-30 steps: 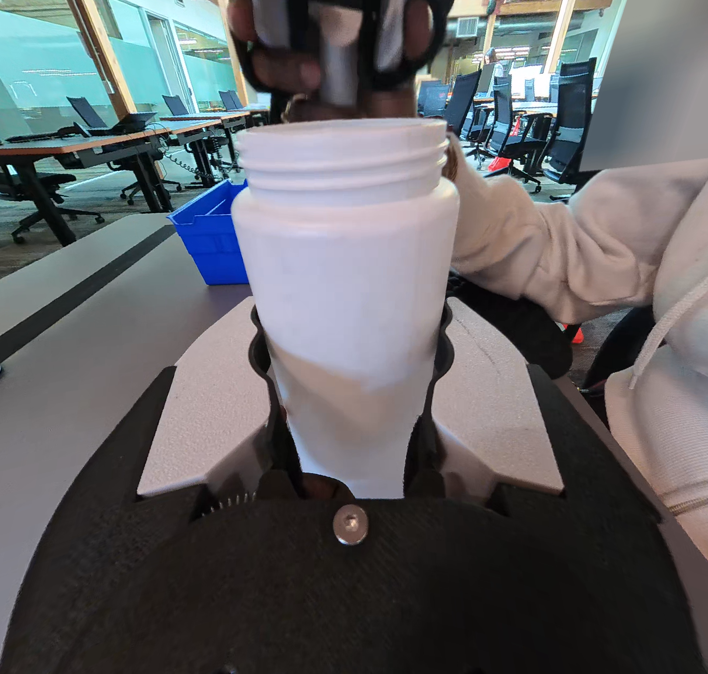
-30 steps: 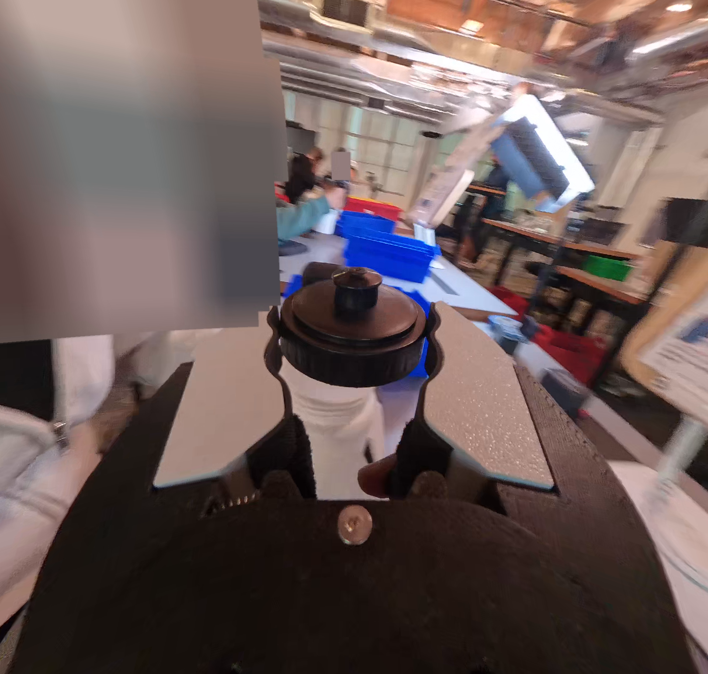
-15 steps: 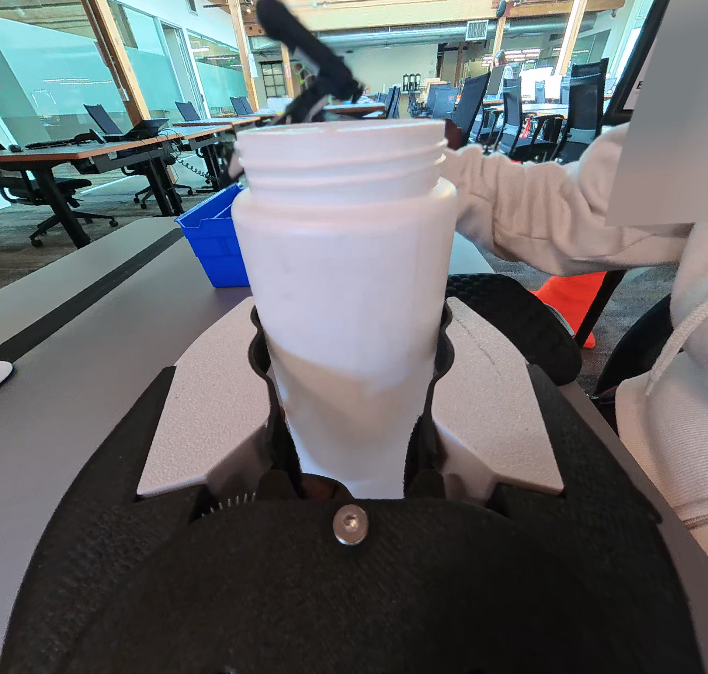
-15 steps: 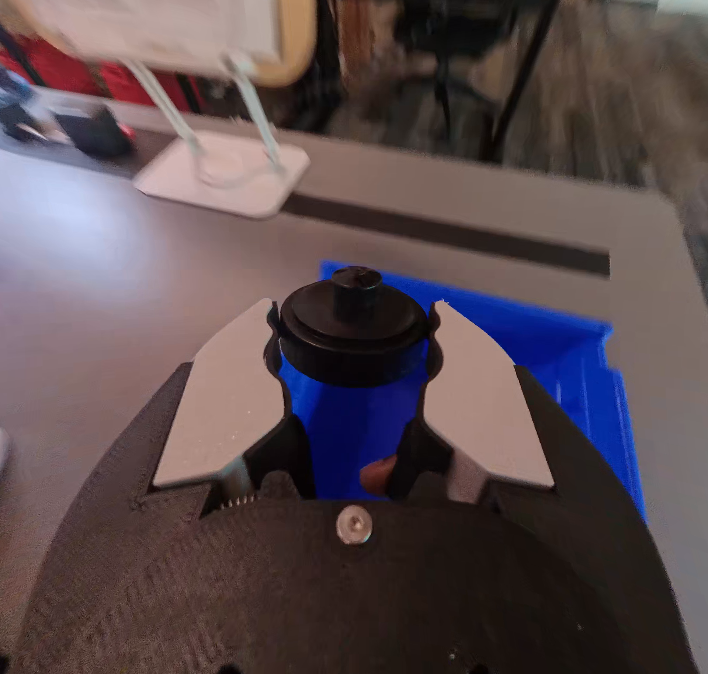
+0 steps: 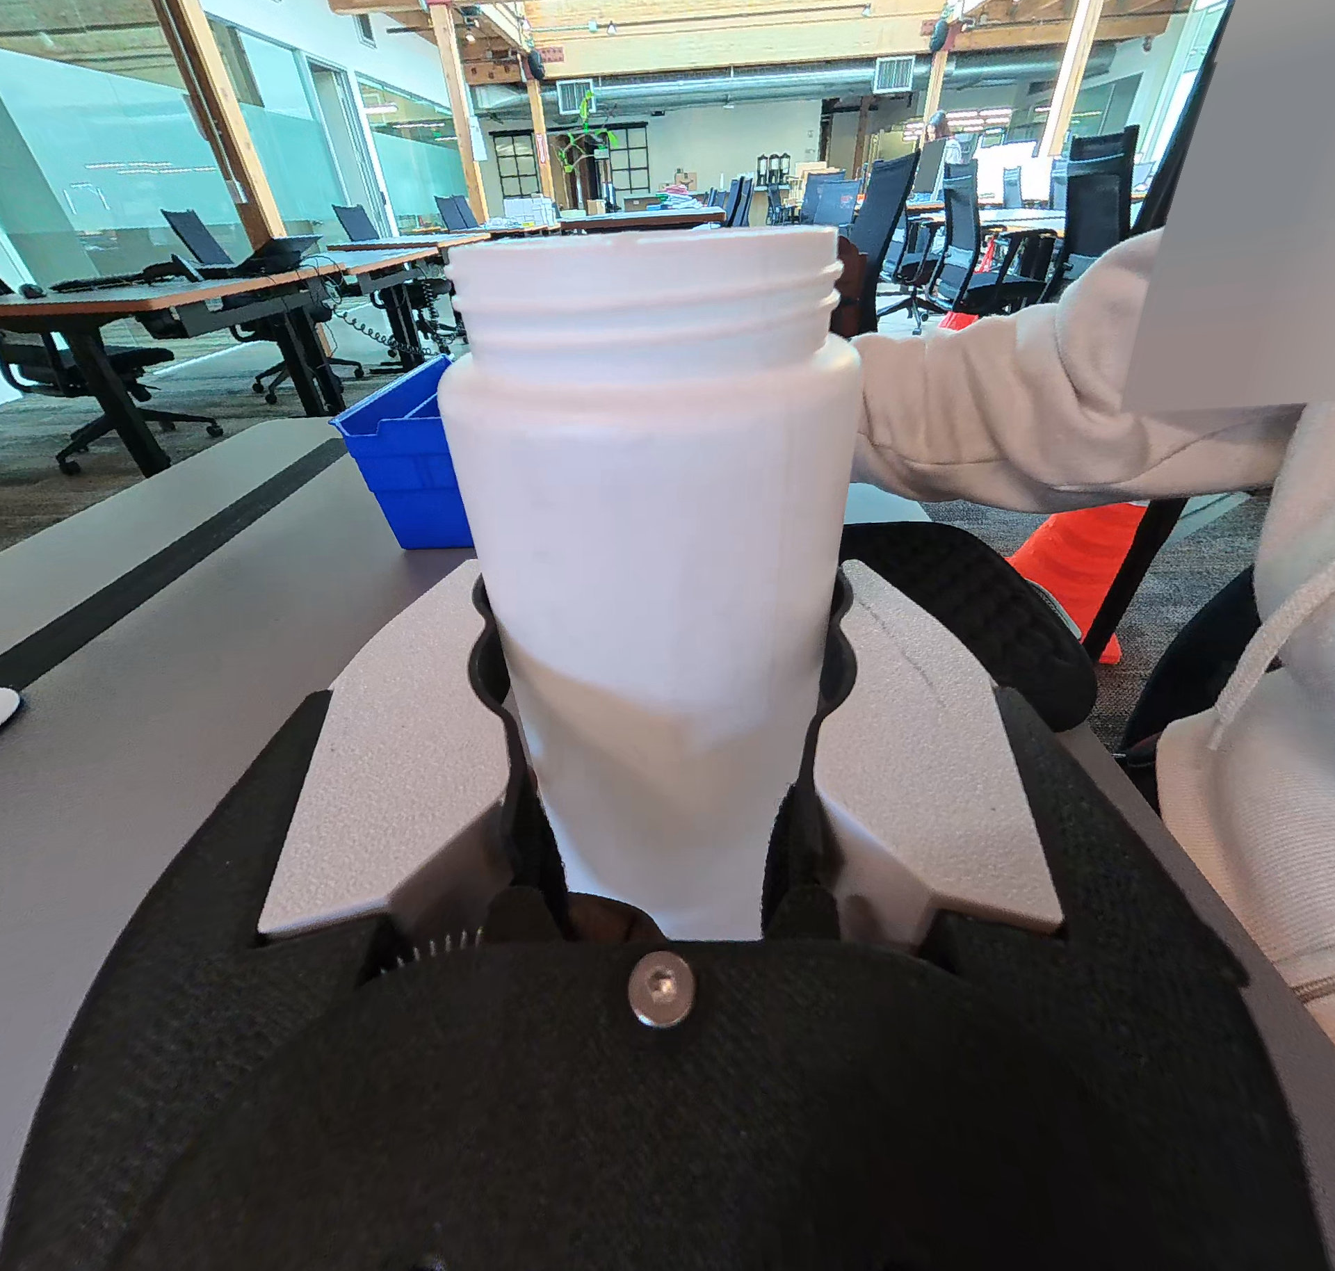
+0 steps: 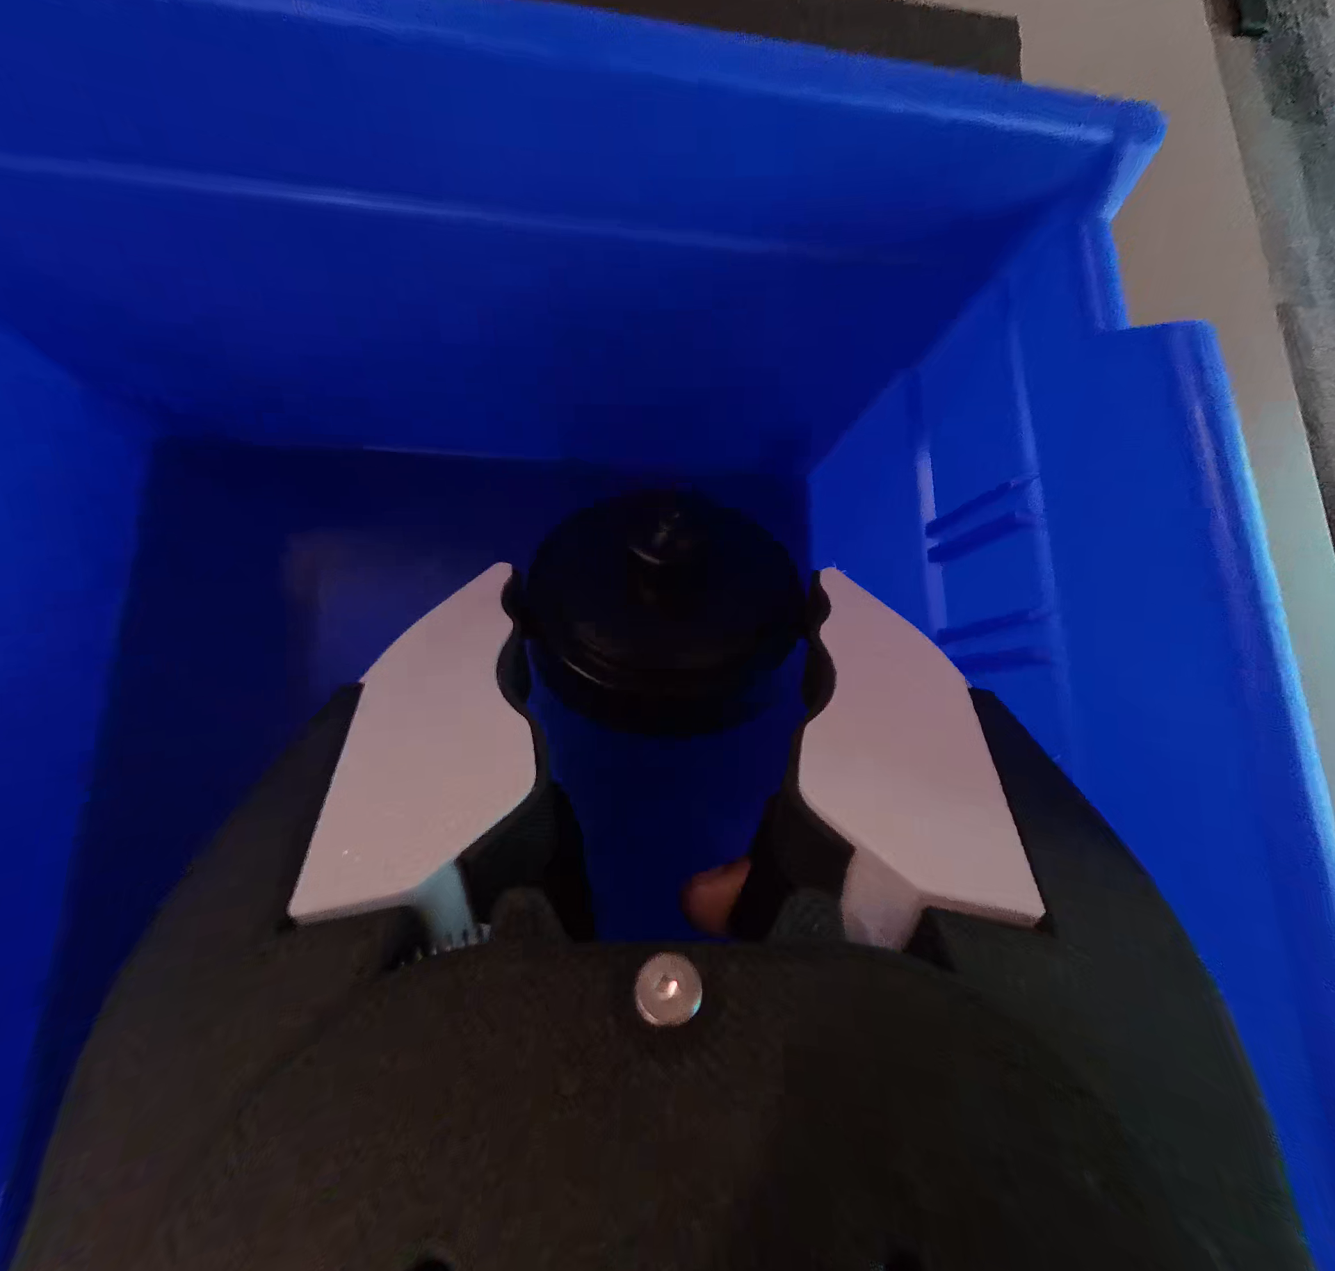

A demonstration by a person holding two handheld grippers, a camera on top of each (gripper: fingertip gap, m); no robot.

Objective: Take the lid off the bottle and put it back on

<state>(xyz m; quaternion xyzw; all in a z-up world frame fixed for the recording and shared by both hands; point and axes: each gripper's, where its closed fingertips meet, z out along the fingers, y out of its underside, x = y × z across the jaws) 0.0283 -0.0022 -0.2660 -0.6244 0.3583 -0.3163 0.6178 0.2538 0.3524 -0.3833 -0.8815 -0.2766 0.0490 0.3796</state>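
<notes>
One white bottle (image 5: 650,514), one black lid (image 6: 661,615), one blue bin (image 5: 401,456) on my feeds. Two grippers, both loaded.

Left gripper (image 5: 654,666): I read its fingers (image 5: 404,752) as clenched on the lower body of the bottle. Bottle upright, mouth uncapped, three thread ridges bare at the neck. It is held above the grey table (image 5: 180,622), which has one dark stripe running across it.

Right gripper (image 6: 661,629): fingers (image 6: 433,745) clamped on the rim of the lid, one on each side. Lid has one small knob on top. Gripper and lid are down inside the bin (image 6: 578,261), between its walls; I cannot tell whether the lid touches the bin floor. Picture slightly blurred there.

In the left wrist view the bin sits on the table behind and left of the bottle. One pale sleeve (image 5: 1011,398) reaches from the right behind the bottle, toward the bin. One orange cone (image 5: 1076,550) on the floor beyond the table edge. Several desks and black office chairs farther back.
</notes>
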